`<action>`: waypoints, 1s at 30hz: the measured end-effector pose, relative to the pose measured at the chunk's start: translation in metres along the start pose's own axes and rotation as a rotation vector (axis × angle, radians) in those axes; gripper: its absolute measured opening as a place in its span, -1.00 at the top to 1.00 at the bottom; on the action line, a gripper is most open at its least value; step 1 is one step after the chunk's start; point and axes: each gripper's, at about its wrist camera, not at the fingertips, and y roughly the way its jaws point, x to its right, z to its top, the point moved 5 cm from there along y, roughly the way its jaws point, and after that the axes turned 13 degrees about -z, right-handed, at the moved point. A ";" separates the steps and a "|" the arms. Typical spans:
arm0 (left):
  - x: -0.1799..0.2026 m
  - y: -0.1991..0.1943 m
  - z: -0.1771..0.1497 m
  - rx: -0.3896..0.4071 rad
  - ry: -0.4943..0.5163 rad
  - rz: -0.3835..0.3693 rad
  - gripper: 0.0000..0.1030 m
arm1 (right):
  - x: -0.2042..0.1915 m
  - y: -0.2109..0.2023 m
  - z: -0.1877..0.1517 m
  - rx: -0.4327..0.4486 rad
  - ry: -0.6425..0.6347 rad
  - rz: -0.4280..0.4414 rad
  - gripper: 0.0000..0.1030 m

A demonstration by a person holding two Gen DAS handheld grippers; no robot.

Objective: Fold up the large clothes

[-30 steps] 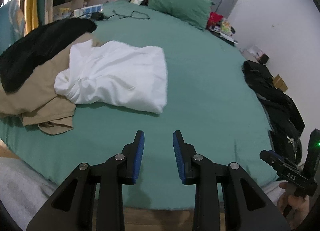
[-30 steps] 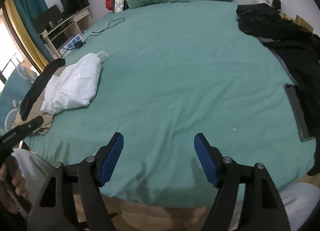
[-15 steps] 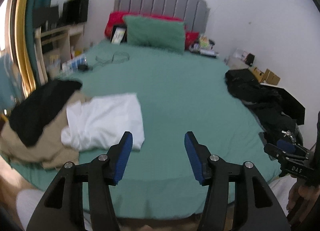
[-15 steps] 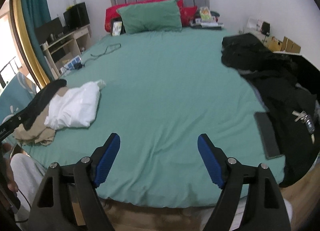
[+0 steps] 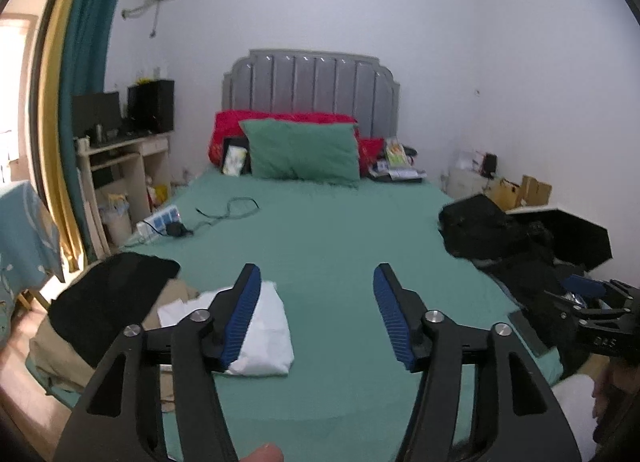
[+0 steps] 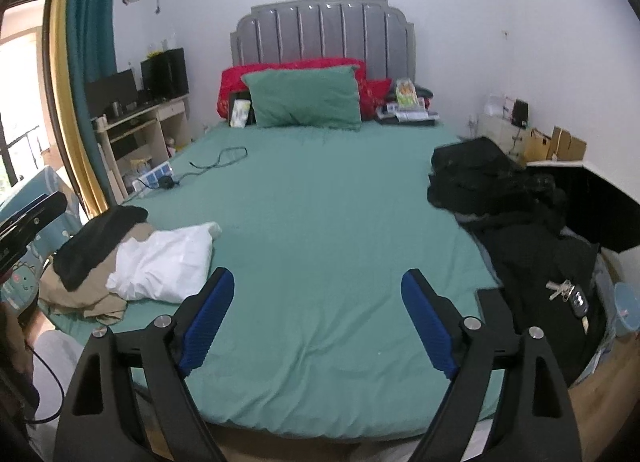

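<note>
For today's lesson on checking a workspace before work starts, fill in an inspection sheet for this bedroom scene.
Surface: green-sheeted bed, middle bare.
Job's things: white folded garment on tan cloth under black cloth, left edge; black clothes pile on right edge.
Clutter: keys on the pile.
Grippers: left tool and right tool open, empty.
Cables: black cord, power strip.
Surroundings: grey padded headboard, green pillow, desk.
</note>
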 end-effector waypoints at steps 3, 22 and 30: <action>-0.001 -0.010 0.008 0.043 0.005 0.013 -0.31 | -0.002 -0.010 0.007 0.033 -0.003 0.008 -0.72; -0.006 -0.044 0.028 0.177 0.061 0.064 -0.53 | -0.040 -0.051 0.028 0.198 -0.041 0.116 -0.84; -0.022 -0.044 0.022 0.175 -0.009 0.085 -0.53 | -0.051 -0.052 0.030 0.235 -0.067 0.133 -0.84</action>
